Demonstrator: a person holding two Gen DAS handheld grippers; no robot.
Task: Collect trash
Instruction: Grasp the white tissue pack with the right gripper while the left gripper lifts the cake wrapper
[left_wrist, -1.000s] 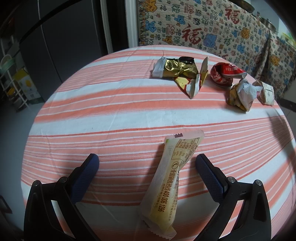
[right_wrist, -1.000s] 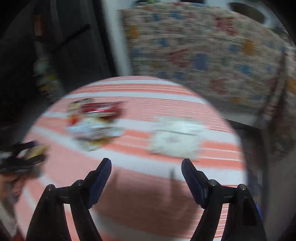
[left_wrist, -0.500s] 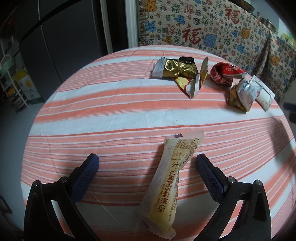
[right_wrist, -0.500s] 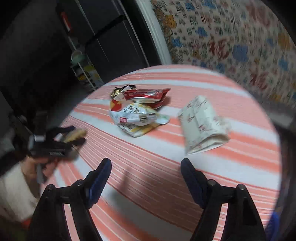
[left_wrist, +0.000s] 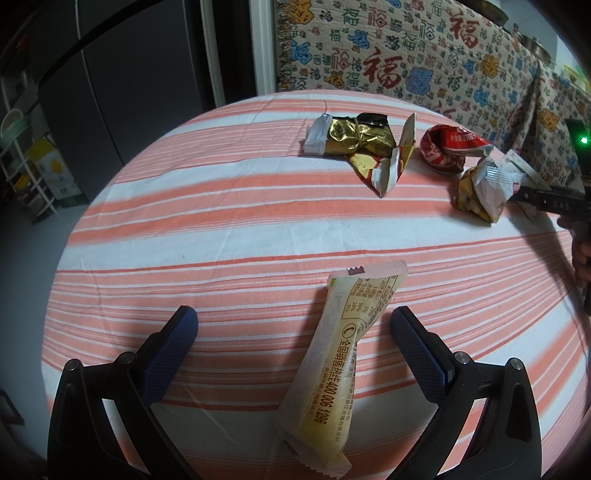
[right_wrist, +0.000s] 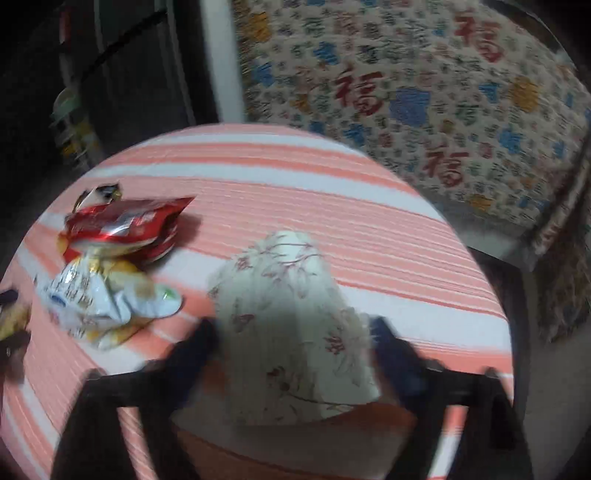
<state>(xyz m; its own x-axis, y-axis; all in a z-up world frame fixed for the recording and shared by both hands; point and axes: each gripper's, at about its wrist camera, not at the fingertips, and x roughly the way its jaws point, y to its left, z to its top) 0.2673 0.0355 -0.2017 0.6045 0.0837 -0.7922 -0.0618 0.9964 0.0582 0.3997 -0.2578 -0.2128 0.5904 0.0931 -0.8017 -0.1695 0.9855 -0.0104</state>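
Note:
A long yellow wrapper lies on the striped table between the fingers of my open left gripper, untouched. Farther off lie a gold wrapper, a red wrapper and a white-and-yellow wrapper. In the right wrist view, my right gripper is open with its fingers on either side of a white flowered tissue pack. The view is blurred and I cannot tell whether the fingers touch it. The red wrapper and the white-and-yellow wrapper lie to its left.
The round table has a pink and white striped cloth. A patterned sofa cover stands behind it. A dark cabinet and a shelf rack stand at the left. The right gripper shows at the right edge of the left wrist view.
My right gripper has moved in to the tissue pack, which now sits between its fingers. My left gripper and the yellow wrapper have not moved.

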